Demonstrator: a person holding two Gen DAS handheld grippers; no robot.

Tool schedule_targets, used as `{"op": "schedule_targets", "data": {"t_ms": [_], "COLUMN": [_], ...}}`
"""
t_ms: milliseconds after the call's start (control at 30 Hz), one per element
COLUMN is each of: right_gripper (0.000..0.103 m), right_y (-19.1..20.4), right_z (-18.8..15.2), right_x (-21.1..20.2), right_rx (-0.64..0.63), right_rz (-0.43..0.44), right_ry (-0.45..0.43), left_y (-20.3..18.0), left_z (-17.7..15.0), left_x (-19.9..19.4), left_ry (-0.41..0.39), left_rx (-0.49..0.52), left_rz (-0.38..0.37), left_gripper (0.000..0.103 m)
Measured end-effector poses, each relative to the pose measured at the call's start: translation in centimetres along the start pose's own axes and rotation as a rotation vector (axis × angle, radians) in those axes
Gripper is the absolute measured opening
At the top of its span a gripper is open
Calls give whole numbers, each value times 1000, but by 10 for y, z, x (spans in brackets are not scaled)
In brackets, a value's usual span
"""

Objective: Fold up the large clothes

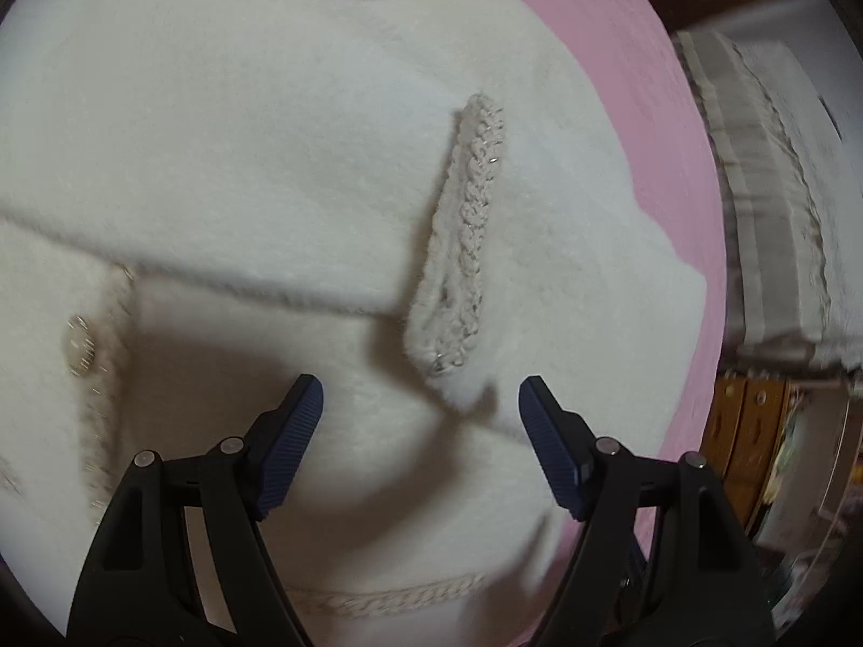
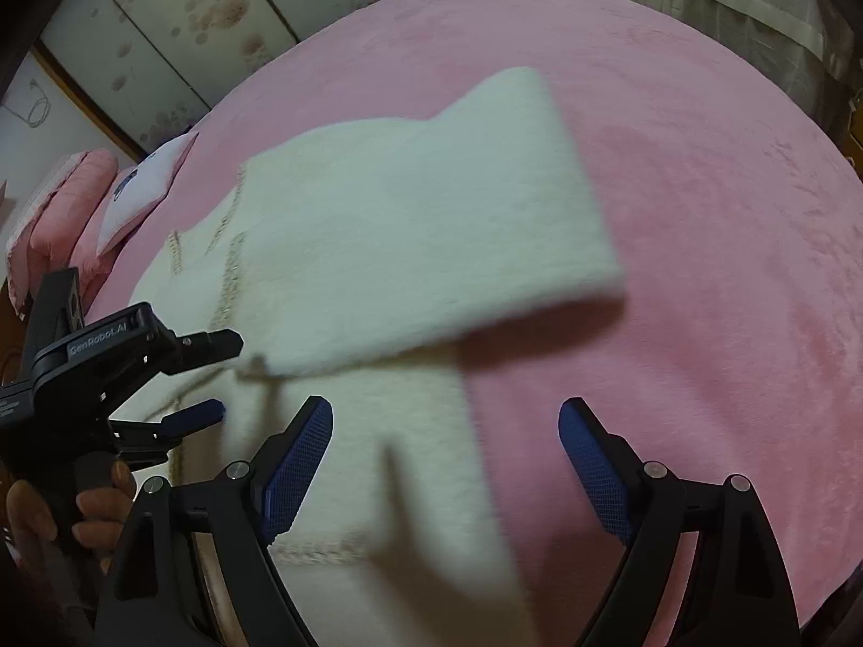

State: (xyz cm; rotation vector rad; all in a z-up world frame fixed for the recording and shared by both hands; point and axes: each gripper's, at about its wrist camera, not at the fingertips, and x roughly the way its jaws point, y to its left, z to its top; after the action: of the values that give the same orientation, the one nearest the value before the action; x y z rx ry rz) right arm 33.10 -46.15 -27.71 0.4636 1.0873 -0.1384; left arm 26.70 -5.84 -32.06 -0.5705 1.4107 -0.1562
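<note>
The white fluffy jacket (image 1: 226, 172) lies on the pink bed (image 2: 728, 215). The left wrist view shows its braided cuff (image 1: 464, 237); the right wrist view shows pillows (image 2: 70, 205). The left hand-held gripper (image 1: 420, 404) and the right hand-held gripper (image 2: 445, 426) are both spread, pinching nothing.

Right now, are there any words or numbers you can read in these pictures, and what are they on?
"GenRobot.AI": white letters on the black body of the left gripper, seen from the right wrist view.
A dark blue print on the white pillow: too small and blurred to read.
Nothing readable on the white jacket.
</note>
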Motion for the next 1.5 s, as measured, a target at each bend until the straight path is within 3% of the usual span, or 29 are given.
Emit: {"op": "schedule_targets", "data": {"t_ms": [67, 133, 167, 300, 367, 567, 700, 800, 933, 1033, 1167, 1267, 1367, 1400, 1500], "right_gripper": [87, 87, 87, 87, 87, 87, 86, 84, 72, 70, 70, 70, 66, 63, 37], "right_y": [-17, -35, -43, -66, -74, -77, -66, -56, -57, -67, -70, -58, -65, -63, -52], "right_z": [0, -2, -4, -1, -2, 3, 16, 25, 35, 41, 37, 30, 21, 16, 1], "right_x": [0, 6, 4, 16, 24, 40, 56, 69, 74, 71, 76, 94, 96, 98, 96], "right_rx": [-16, -36, -41, -46, -30, -16, -86, -169, -209, -211, -268, -315, -367, -383, -453], "right_rz": [6, 15, 14, 15, 34, 111, 109, 94, 52, 68, 66, 36, 10, 14, 72], "right_ry": [19, 42, 46, 76, 82, 26, -5, -6, -42, -78, -69, -61, -104, -106, -103], "left_y": [-5, -12, -16, -37, -48, -90, -122, -131, -112, -78, -8, 53, 99, 107, 116], "left_z": [-2, -5, -6, -6, -10, -9, 19, 42, 65, 72, 69, 61, 49, 47, 41], "left_x": [6, 8, 10, 15, 10, -43, -92, -146, -210, -235, -221, -180, -144, -132, -114], "left_ry": [-35, -72, -83, -113, -178, -421, -521, -654, -819, -881, -823, -701, -586, -558, -535], "left_rx": [-24, -39, -45, -8, 22, 119, 143, 150, 149, 136, 26, -83, -143, -139, -117], "left_rz": [31, 61, 79, 54, 70, -62, -181, -255, -221, -102, 75, 207, 284, 293, 307], "left_gripper": [71, 55, 53, 22, 7, 5, 5, 5, 5, 5, 5, 5, 5, 5, 5]}}
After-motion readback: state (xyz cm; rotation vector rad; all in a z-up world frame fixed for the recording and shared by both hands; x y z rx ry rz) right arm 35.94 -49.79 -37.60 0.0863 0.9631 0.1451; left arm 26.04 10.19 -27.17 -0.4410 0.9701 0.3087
